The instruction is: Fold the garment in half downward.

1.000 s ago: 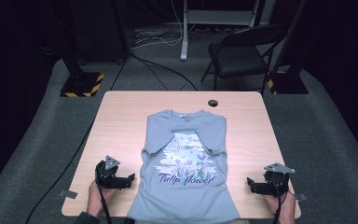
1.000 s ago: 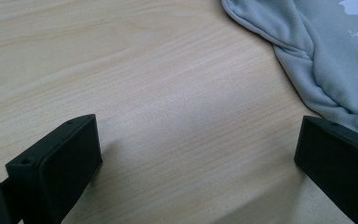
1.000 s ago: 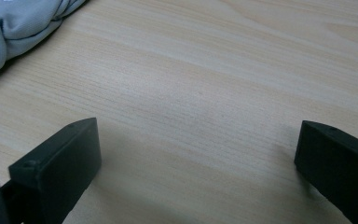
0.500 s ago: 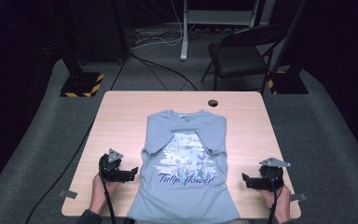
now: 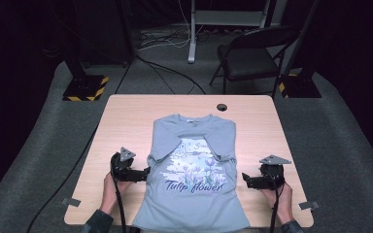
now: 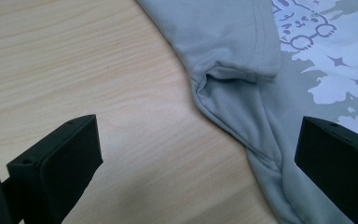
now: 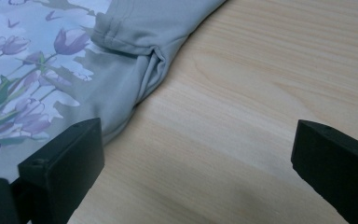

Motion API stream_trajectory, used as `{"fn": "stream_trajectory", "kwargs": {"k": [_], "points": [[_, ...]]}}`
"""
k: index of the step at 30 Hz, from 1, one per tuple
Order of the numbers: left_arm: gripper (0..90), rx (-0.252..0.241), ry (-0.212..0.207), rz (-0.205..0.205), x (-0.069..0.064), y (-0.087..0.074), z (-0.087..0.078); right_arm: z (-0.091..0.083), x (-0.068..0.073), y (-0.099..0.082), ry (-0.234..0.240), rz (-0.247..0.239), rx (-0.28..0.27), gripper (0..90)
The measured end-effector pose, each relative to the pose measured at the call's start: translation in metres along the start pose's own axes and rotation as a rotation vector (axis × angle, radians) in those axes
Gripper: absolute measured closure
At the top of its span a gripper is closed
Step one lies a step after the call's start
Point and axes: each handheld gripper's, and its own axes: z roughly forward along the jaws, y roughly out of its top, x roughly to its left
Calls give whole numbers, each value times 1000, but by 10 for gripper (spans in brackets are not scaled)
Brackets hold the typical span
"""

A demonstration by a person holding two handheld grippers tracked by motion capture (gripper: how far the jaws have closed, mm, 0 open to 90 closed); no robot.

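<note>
A light blue T-shirt (image 5: 194, 170) with a tulip print lies flat on the wooden table (image 5: 126, 121), both sleeves folded in over the chest. My left gripper (image 5: 145, 172) stands open at the shirt's left edge, its jaws wide apart. In the left gripper view the folded sleeve and side seam (image 6: 242, 93) lie between the jaws. My right gripper (image 5: 245, 179) is open too, just off the shirt's right edge. In the right gripper view the shirt's folded sleeve (image 7: 135, 42) is at the upper left, bare wood between the jaws.
A small black disc (image 5: 221, 107) sits near the table's far edge. Beyond the table stand a folding chair (image 5: 252, 56) and stand bases with striped tape (image 5: 85, 90). Bare wood lies on both sides of the shirt.
Both grippers have moved inward toward the shirt's sides; the left one now reaches its left edge. The shirt has not moved.
</note>
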Motion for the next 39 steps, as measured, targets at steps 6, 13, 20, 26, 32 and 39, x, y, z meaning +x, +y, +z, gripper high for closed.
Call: {"fn": "stream_trajectory", "kwargs": {"k": [6,13,20,26,32,39], "points": [[2,0,-5,15,-4,9,9,8,4,12,6,-14,-4,22],[3,-8,-13,-2,-3,20,20,24,8,25,-2,-33,6,29],[3,17,-10,6,-3,29,33,42,11,35,-23,-53,24,32],[2,66,4,34,-7,29,43,55,9,38,-32,-50,42,38],[2,117,16,67,-9,27,50,63,10,37,-45,-67,92,42],[3,117,11,70,-11,26,49,65,10,33,-42,-76,112,49]]}}
